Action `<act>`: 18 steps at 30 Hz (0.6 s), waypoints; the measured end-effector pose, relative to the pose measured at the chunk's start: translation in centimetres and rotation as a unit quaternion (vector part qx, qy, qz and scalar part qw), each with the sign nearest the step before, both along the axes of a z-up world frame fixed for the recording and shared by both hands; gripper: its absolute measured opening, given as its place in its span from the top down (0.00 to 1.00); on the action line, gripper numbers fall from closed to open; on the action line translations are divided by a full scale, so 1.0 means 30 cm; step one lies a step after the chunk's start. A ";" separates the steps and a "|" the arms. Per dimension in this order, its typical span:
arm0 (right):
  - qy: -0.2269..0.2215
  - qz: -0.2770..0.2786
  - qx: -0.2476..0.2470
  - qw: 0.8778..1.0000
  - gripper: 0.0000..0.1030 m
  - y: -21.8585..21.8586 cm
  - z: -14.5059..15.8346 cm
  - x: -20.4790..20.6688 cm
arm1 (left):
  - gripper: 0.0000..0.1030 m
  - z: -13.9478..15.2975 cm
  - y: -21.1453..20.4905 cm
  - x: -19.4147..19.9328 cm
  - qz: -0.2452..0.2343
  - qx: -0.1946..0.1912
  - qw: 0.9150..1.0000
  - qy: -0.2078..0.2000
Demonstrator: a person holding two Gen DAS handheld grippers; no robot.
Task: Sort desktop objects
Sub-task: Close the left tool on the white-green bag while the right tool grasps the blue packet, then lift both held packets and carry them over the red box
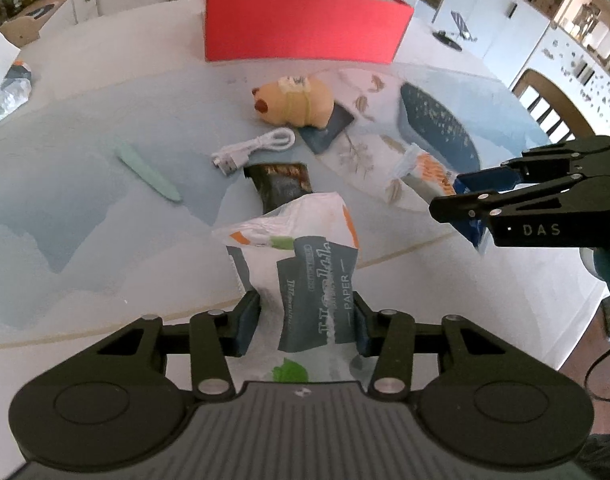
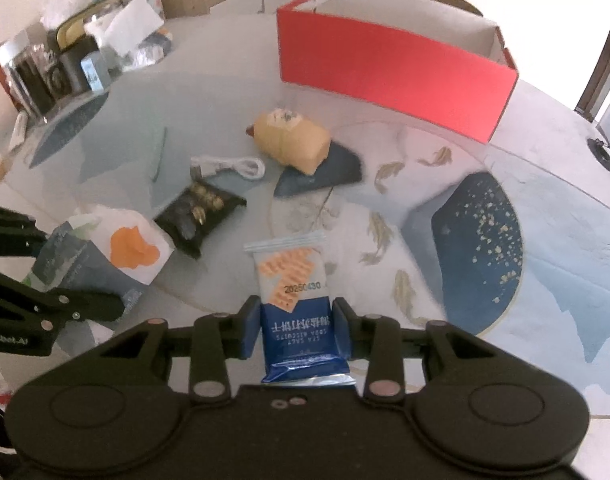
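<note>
You work at a table [image 1: 85, 208] with a blue and white cloth, white cupboards [image 1: 501, 20] behind it. A red box [image 1: 305, 24] stands at the far side. Your left gripper [image 1: 307, 322] squeezes a tissue pack [image 1: 305, 264], white and grey. Your right gripper [image 2: 297, 330] squeezes a blue biscuit packet [image 2: 295, 304] just above the cloth.

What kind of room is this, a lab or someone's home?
Most likely a home dining area: a round table under a patterned cloth, wooden chairs around it, and white cabinets with cluttered shelves behind.
</note>
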State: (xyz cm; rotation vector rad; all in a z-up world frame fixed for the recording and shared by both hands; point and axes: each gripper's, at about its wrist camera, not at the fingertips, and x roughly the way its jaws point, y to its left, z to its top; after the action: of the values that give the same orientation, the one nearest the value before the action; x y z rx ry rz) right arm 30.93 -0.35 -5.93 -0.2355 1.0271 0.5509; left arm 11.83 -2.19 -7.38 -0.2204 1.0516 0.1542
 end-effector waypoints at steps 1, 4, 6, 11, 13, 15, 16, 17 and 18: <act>0.000 -0.004 0.004 1.000 0.64 -0.003 0.014 0.002 | 0.56 0.010 0.002 -0.001 0.003 -0.002 1.000 -0.003; -0.001 -0.017 0.018 1.000 0.64 -0.013 0.055 0.009 | 0.56 0.039 0.014 -0.001 0.010 -0.005 1.000 -0.013; -0.002 -0.025 0.030 0.999 0.64 -0.019 0.085 0.015 | 0.56 0.061 0.021 0.000 0.014 -0.006 1.000 -0.020; -0.008 -0.032 0.047 0.998 0.64 -0.030 0.156 0.035 | 0.56 0.118 0.040 0.015 0.019 -0.001 0.999 -0.036; -0.007 -0.031 0.052 0.998 0.64 -0.034 0.182 0.049 | 0.56 0.142 0.049 0.026 0.022 0.003 0.999 -0.042; -0.005 -0.033 0.059 0.998 0.64 -0.039 0.209 0.066 | 0.56 0.165 0.059 0.038 0.025 0.004 0.999 -0.046; -0.006 -0.034 0.060 0.998 0.64 -0.041 0.221 0.074 | 0.56 0.177 0.065 0.047 0.027 0.004 0.998 -0.049; -0.008 -0.036 0.060 0.998 0.64 -0.043 0.235 0.083 | 0.56 0.188 0.069 0.054 0.029 0.004 0.998 -0.051; -0.010 -0.037 0.060 0.997 0.64 -0.045 0.247 0.091 | 0.56 0.198 0.074 0.061 0.031 0.004 0.998 -0.053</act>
State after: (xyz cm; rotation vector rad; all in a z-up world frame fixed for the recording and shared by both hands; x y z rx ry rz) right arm 33.67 -1.69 1.49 -0.0964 0.9761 0.5394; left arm 13.66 0.02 -1.43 -0.2510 0.9389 0.2005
